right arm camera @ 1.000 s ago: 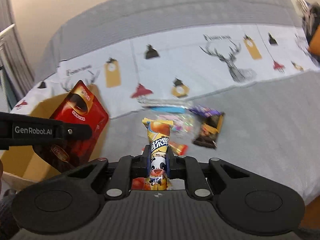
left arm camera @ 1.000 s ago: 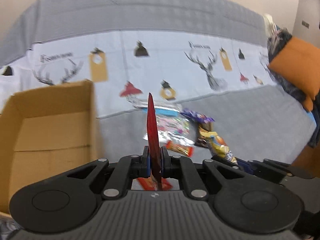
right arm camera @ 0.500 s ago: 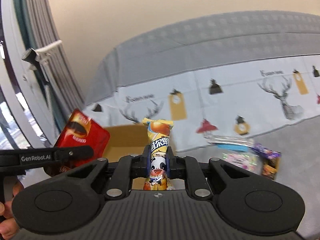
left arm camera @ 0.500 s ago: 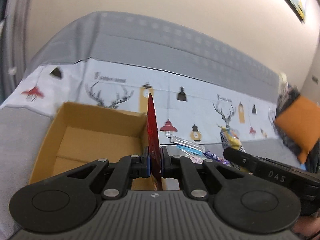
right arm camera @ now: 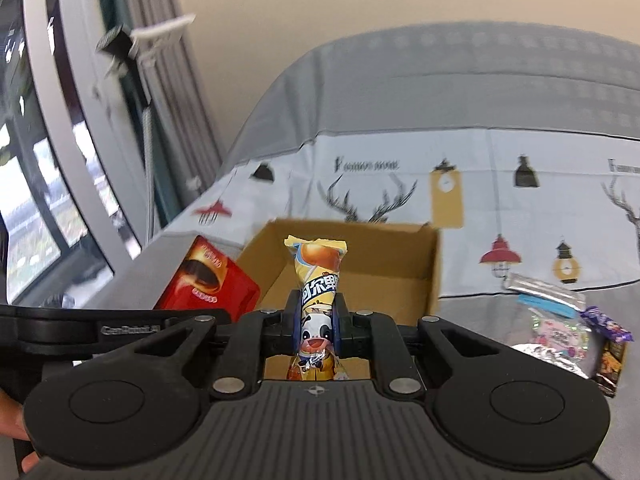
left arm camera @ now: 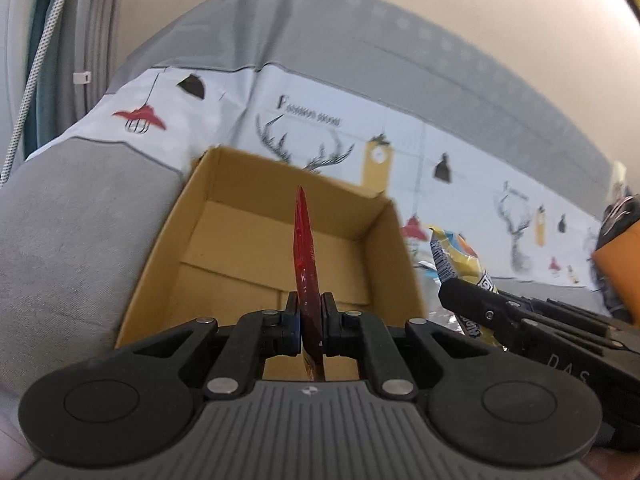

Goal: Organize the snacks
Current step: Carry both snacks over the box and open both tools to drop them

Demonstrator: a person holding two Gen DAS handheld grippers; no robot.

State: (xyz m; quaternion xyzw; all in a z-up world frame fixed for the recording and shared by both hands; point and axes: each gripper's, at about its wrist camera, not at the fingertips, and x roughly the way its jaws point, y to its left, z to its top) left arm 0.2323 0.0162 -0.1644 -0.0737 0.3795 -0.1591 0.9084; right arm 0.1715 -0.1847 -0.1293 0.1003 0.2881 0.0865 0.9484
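Observation:
My left gripper (left arm camera: pixel 311 320) is shut on a flat red snack packet (left arm camera: pixel 306 264), seen edge-on, held over the open cardboard box (left arm camera: pixel 200 216). The packet's face shows in the right wrist view (right arm camera: pixel 208 280). My right gripper (right arm camera: pixel 316 320) is shut on a yellow snack packet with a cartoon cow (right arm camera: pixel 318 276), in front of the same box (right arm camera: pixel 420 256). That yellow packet also shows in the left wrist view (left arm camera: pixel 460 256), right of the box. The box floor that shows is bare.
The box sits on a grey sofa with a white deer-print cover (right arm camera: pixel 400 184). Several loose snack packets (right arm camera: pixel 560 320) lie on the seat right of the box. An orange cushion (left arm camera: pixel 620 276) is at the far right. A window and curtains (right arm camera: pixel 60 160) stand left.
Both grippers have swung left from the snack pile to the cardboard box, each still holding its packet. The box now fills the middle of both views.

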